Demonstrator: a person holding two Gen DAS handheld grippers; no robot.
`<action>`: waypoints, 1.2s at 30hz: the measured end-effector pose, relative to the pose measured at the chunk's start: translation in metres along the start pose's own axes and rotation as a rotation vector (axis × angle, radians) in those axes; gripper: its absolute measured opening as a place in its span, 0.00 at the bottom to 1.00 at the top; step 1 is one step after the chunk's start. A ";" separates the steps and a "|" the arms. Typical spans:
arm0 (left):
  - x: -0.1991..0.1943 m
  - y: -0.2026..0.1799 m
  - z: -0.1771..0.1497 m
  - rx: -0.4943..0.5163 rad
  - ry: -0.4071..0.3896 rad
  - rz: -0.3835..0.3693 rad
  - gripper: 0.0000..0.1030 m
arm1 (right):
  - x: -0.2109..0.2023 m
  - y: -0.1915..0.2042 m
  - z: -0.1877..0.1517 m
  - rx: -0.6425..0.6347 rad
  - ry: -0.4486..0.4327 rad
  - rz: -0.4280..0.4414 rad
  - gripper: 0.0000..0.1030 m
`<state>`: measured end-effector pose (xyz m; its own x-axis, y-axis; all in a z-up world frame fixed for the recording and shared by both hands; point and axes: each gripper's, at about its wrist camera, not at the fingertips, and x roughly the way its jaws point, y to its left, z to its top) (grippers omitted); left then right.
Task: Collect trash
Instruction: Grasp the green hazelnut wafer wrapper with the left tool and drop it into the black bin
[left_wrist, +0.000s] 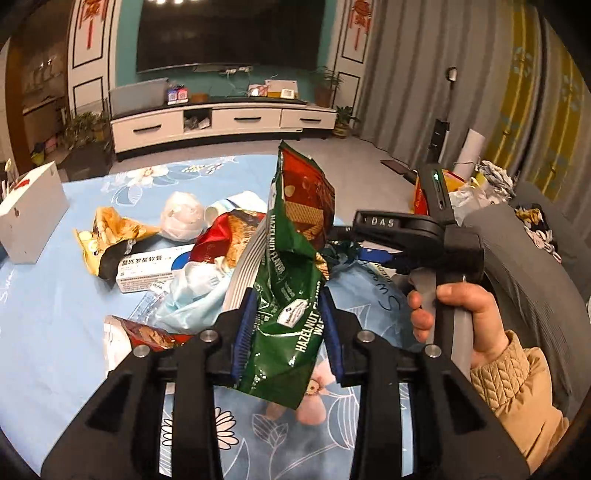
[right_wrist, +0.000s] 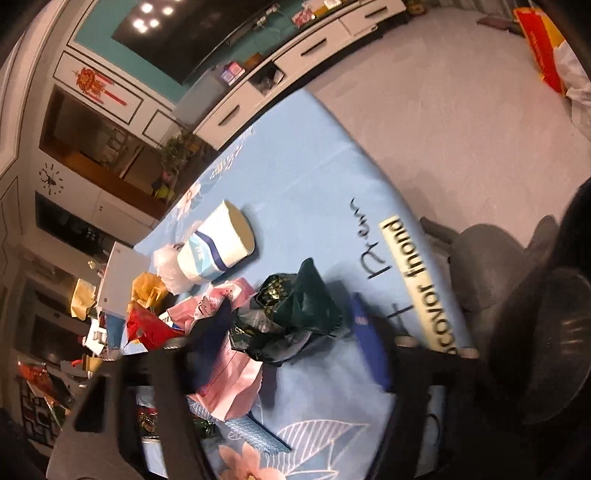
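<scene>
My left gripper (left_wrist: 288, 332) is shut on a green hazelnut wafer wrapper (left_wrist: 295, 229), which stands up between its blue pads above the table. A hand in a tan quilted sleeve (left_wrist: 517, 376) holds my right gripper (left_wrist: 384, 254), which points left at the trash pile. In the blurred right wrist view, a crumpled dark green wrapper (right_wrist: 306, 306) lies between the jaws of my right gripper (right_wrist: 284, 325). A thin strip of cloth shows beside the right pad (right_wrist: 369, 343). A pink wrapper (right_wrist: 229, 376) lies under the left finger.
The table wears a blue flowered cloth (left_wrist: 55, 332). The pile holds a golden snack bag (left_wrist: 107, 229), an ointment box (left_wrist: 147, 273), a light blue mask (left_wrist: 192, 295) and a paper cup (right_wrist: 221, 243). A white box (left_wrist: 29, 214) stands far left, a grey chair (right_wrist: 491, 251) at the right edge.
</scene>
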<state>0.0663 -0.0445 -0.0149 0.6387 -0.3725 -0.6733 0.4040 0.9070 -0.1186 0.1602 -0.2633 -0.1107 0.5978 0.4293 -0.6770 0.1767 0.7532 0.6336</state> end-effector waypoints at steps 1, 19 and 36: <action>0.003 0.001 0.000 -0.006 0.009 0.000 0.35 | 0.001 0.000 -0.001 -0.003 0.005 -0.012 0.38; 0.061 -0.129 0.007 0.126 0.151 -0.309 0.36 | -0.196 -0.107 -0.068 0.068 -0.400 -0.314 0.24; 0.119 -0.172 -0.012 0.138 0.267 -0.359 0.94 | -0.213 -0.148 -0.090 0.207 -0.389 -0.294 0.60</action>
<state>0.0652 -0.2426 -0.0830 0.2591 -0.5777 -0.7740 0.6636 0.6888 -0.2919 -0.0634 -0.4216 -0.0938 0.7386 -0.0314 -0.6735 0.5077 0.6832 0.5249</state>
